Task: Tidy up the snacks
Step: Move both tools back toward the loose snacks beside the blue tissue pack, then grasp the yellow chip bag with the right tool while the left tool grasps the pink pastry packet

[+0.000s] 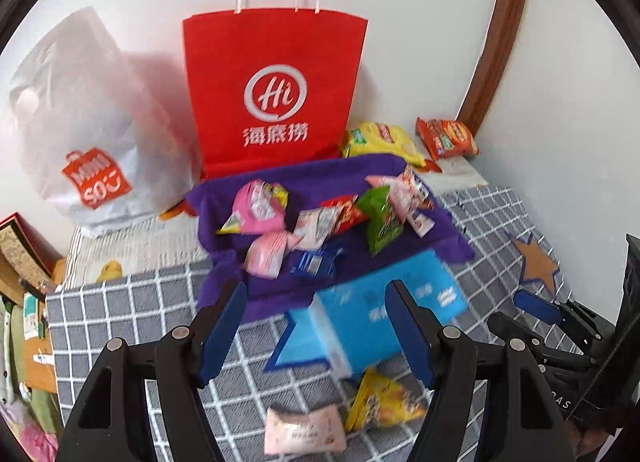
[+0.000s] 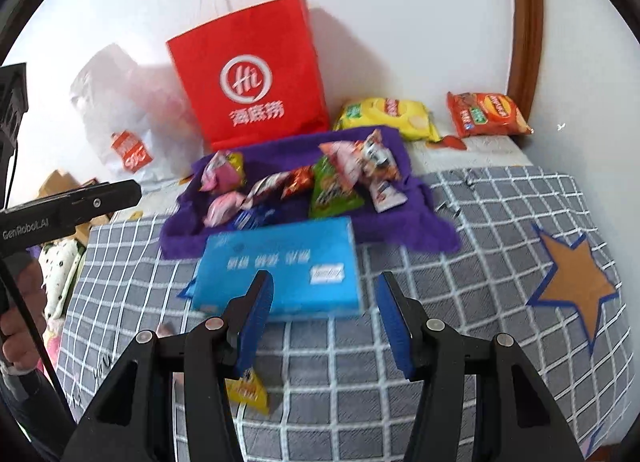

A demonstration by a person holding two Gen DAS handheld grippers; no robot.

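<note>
Snacks, partly sorted, on a bed (image 2: 500, 221) with a grey checked cover. Gathered so far — a purple cloth (image 1: 320, 177) spread toward the far edge, by the wall, holding a heap of small packets: a pink packet (image 1: 258, 207), a green packet (image 1: 380, 217), several red, white and blue ones among them, too blurred to count. Just in front of the cloth lies a blue box (image 2: 280, 270), flat on the cover, one edge touching or overlapping the cloth's near hem. Behind the cloth, against the wall, a red paper bag (image 1: 276, 89) stands upright, and a white plastic bag (image 1: 84, 121) slumps beside it toward the far left corner. Left to gather, as judged from their places: a yellow chip bag (image 2: 386, 115) and an orange chip bag (image 2: 486, 113) at the far right corner, clear of the cloth; a small yellow packet (image 1: 384, 402) and a pale pink packet (image 1: 304, 430) near the front edge, close together below the box. Left hand-held gripper (image 1: 320, 334) — jaws apart, nothing between them, poised above the box and the two loose packets. Right hand-held gripper (image 2: 324, 326) — jaws apart, empty, over the cover just in front of the box. Estimate: roughly the greater share of small packets collected; four stray items and the box not yet placed.
</note>
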